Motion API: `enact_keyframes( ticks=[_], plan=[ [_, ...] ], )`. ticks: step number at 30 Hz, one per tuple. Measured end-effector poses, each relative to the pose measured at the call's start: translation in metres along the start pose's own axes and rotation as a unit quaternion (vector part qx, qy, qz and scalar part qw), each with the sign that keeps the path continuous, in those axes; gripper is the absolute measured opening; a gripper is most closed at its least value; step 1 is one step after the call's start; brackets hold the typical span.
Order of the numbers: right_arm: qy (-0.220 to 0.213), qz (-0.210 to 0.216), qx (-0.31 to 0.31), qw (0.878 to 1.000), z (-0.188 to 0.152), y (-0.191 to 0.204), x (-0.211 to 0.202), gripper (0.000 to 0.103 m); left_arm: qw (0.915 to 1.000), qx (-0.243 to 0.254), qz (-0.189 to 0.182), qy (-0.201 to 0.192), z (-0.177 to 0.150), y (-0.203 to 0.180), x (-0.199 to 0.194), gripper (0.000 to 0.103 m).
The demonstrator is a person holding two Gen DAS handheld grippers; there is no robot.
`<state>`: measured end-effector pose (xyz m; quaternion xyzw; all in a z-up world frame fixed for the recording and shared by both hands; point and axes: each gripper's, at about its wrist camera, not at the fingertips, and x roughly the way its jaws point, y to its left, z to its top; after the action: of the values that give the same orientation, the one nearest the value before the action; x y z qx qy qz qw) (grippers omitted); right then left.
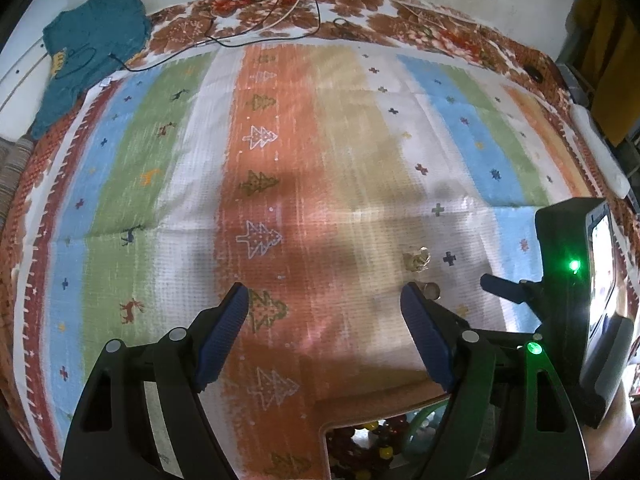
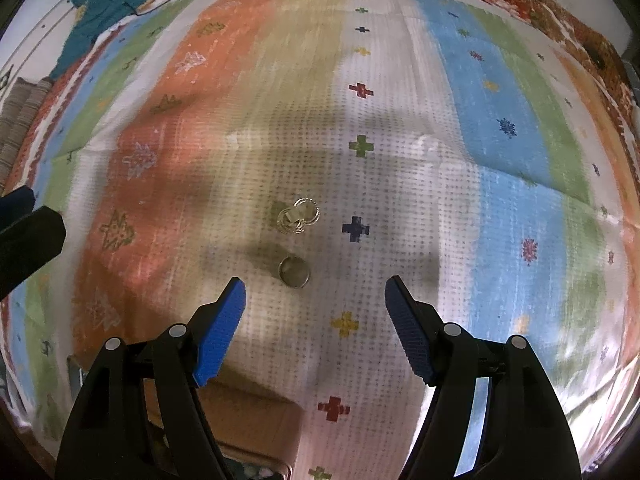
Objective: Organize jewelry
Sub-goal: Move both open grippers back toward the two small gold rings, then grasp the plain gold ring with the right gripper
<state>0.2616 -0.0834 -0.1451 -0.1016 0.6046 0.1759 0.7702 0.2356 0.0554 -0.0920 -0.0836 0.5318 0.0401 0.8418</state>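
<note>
A cluster of thin gold hoop earrings (image 2: 298, 216) lies on the white stripe of the striped cloth (image 2: 400, 184). Just below it sits a plain metal ring (image 2: 294, 272). My right gripper (image 2: 316, 284) hangs over them, open, blue pads wide apart, with the ring just beyond its fingertips and nothing between them. In the left wrist view the earrings (image 1: 418, 260) and the ring (image 1: 432, 290) lie beside the right finger of my left gripper (image 1: 324, 292), which is open and empty over the orange stripe. A brown jewelry box (image 1: 372, 440) holding beads shows at the bottom edge.
The other gripper's black body (image 1: 572, 280) with green lights stands at the right of the left wrist view. A teal garment (image 1: 92, 48) and black cables (image 1: 280, 20) lie at the far edge. The box's brown edge (image 2: 248, 412) sits under my right gripper.
</note>
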Motion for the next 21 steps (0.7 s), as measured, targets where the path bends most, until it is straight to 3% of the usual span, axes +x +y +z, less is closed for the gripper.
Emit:
enact_keyframes(
  ticks=[9,17,20,21],
  plan=[
    [0.02,-0.005,-0.009,1.0,0.008,0.004,0.02,0.07,0.9999,0.008,0.011,0.009,0.005,0.001,0.016,0.077],
    [0.018,-0.011,-0.006,1.0,0.014,-0.001,0.026,0.047,0.9995,0.014,0.02,0.02,0.01,0.0,0.032,0.077],
    [0.018,-0.016,-0.002,1.0,0.014,-0.006,0.025,0.035,0.9993,0.021,0.023,0.023,0.011,-0.004,0.038,0.077],
    [0.018,-0.014,0.0,1.0,0.015,-0.009,0.025,0.025,0.9992,0.023,0.023,0.024,0.011,-0.005,0.039,0.077]
  ],
)
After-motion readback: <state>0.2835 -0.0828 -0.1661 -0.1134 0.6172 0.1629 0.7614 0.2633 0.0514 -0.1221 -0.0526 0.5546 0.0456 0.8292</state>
